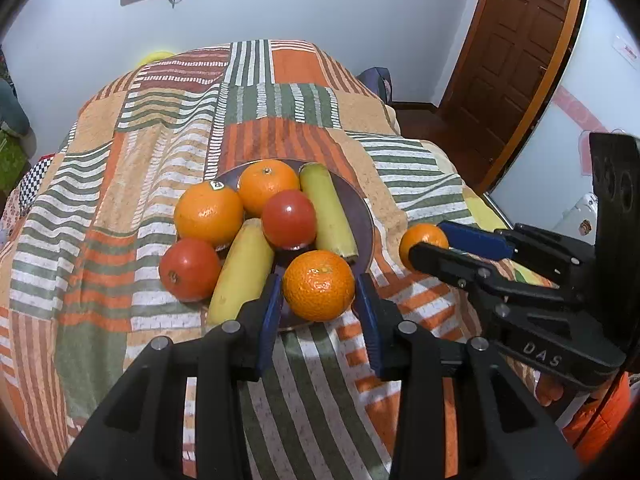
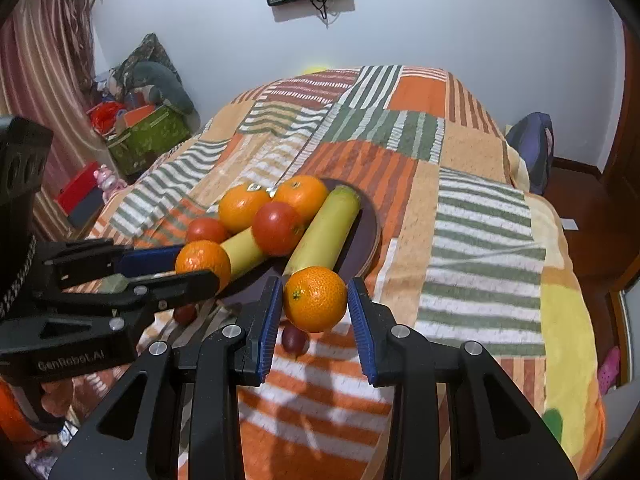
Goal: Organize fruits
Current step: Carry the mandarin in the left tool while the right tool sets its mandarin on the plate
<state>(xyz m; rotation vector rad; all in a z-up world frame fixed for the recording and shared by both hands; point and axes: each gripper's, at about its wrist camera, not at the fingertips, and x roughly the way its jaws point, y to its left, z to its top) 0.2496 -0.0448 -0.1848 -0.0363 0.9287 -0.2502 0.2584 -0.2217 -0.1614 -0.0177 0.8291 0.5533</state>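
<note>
A dark plate [image 1: 366, 216] on the striped bedspread carries two oranges [image 1: 209, 214], two tomatoes [image 1: 289, 218] and two bananas [image 1: 328, 208]. My left gripper [image 1: 319, 280] is shut on a mandarin [image 1: 319, 292], held over the plate's near rim. My right gripper [image 2: 315, 284] is shut on a second mandarin [image 2: 316, 300], held just off the plate's near edge. Each wrist view also shows the other gripper from the side: the right gripper [image 1: 430, 240] with its mandarin [image 1: 424, 236], and the left gripper [image 2: 198, 264] with its mandarin [image 2: 202, 258].
Two small dark red fruits [image 2: 295, 338] lie on the bedspread [image 2: 460, 200] below the grippers. Boxes and clutter [image 2: 148, 140] stand on the floor to the left. A brown door [image 1: 516, 60] is at the right, and a bag [image 2: 532, 148] leans by the bed's far corner.
</note>
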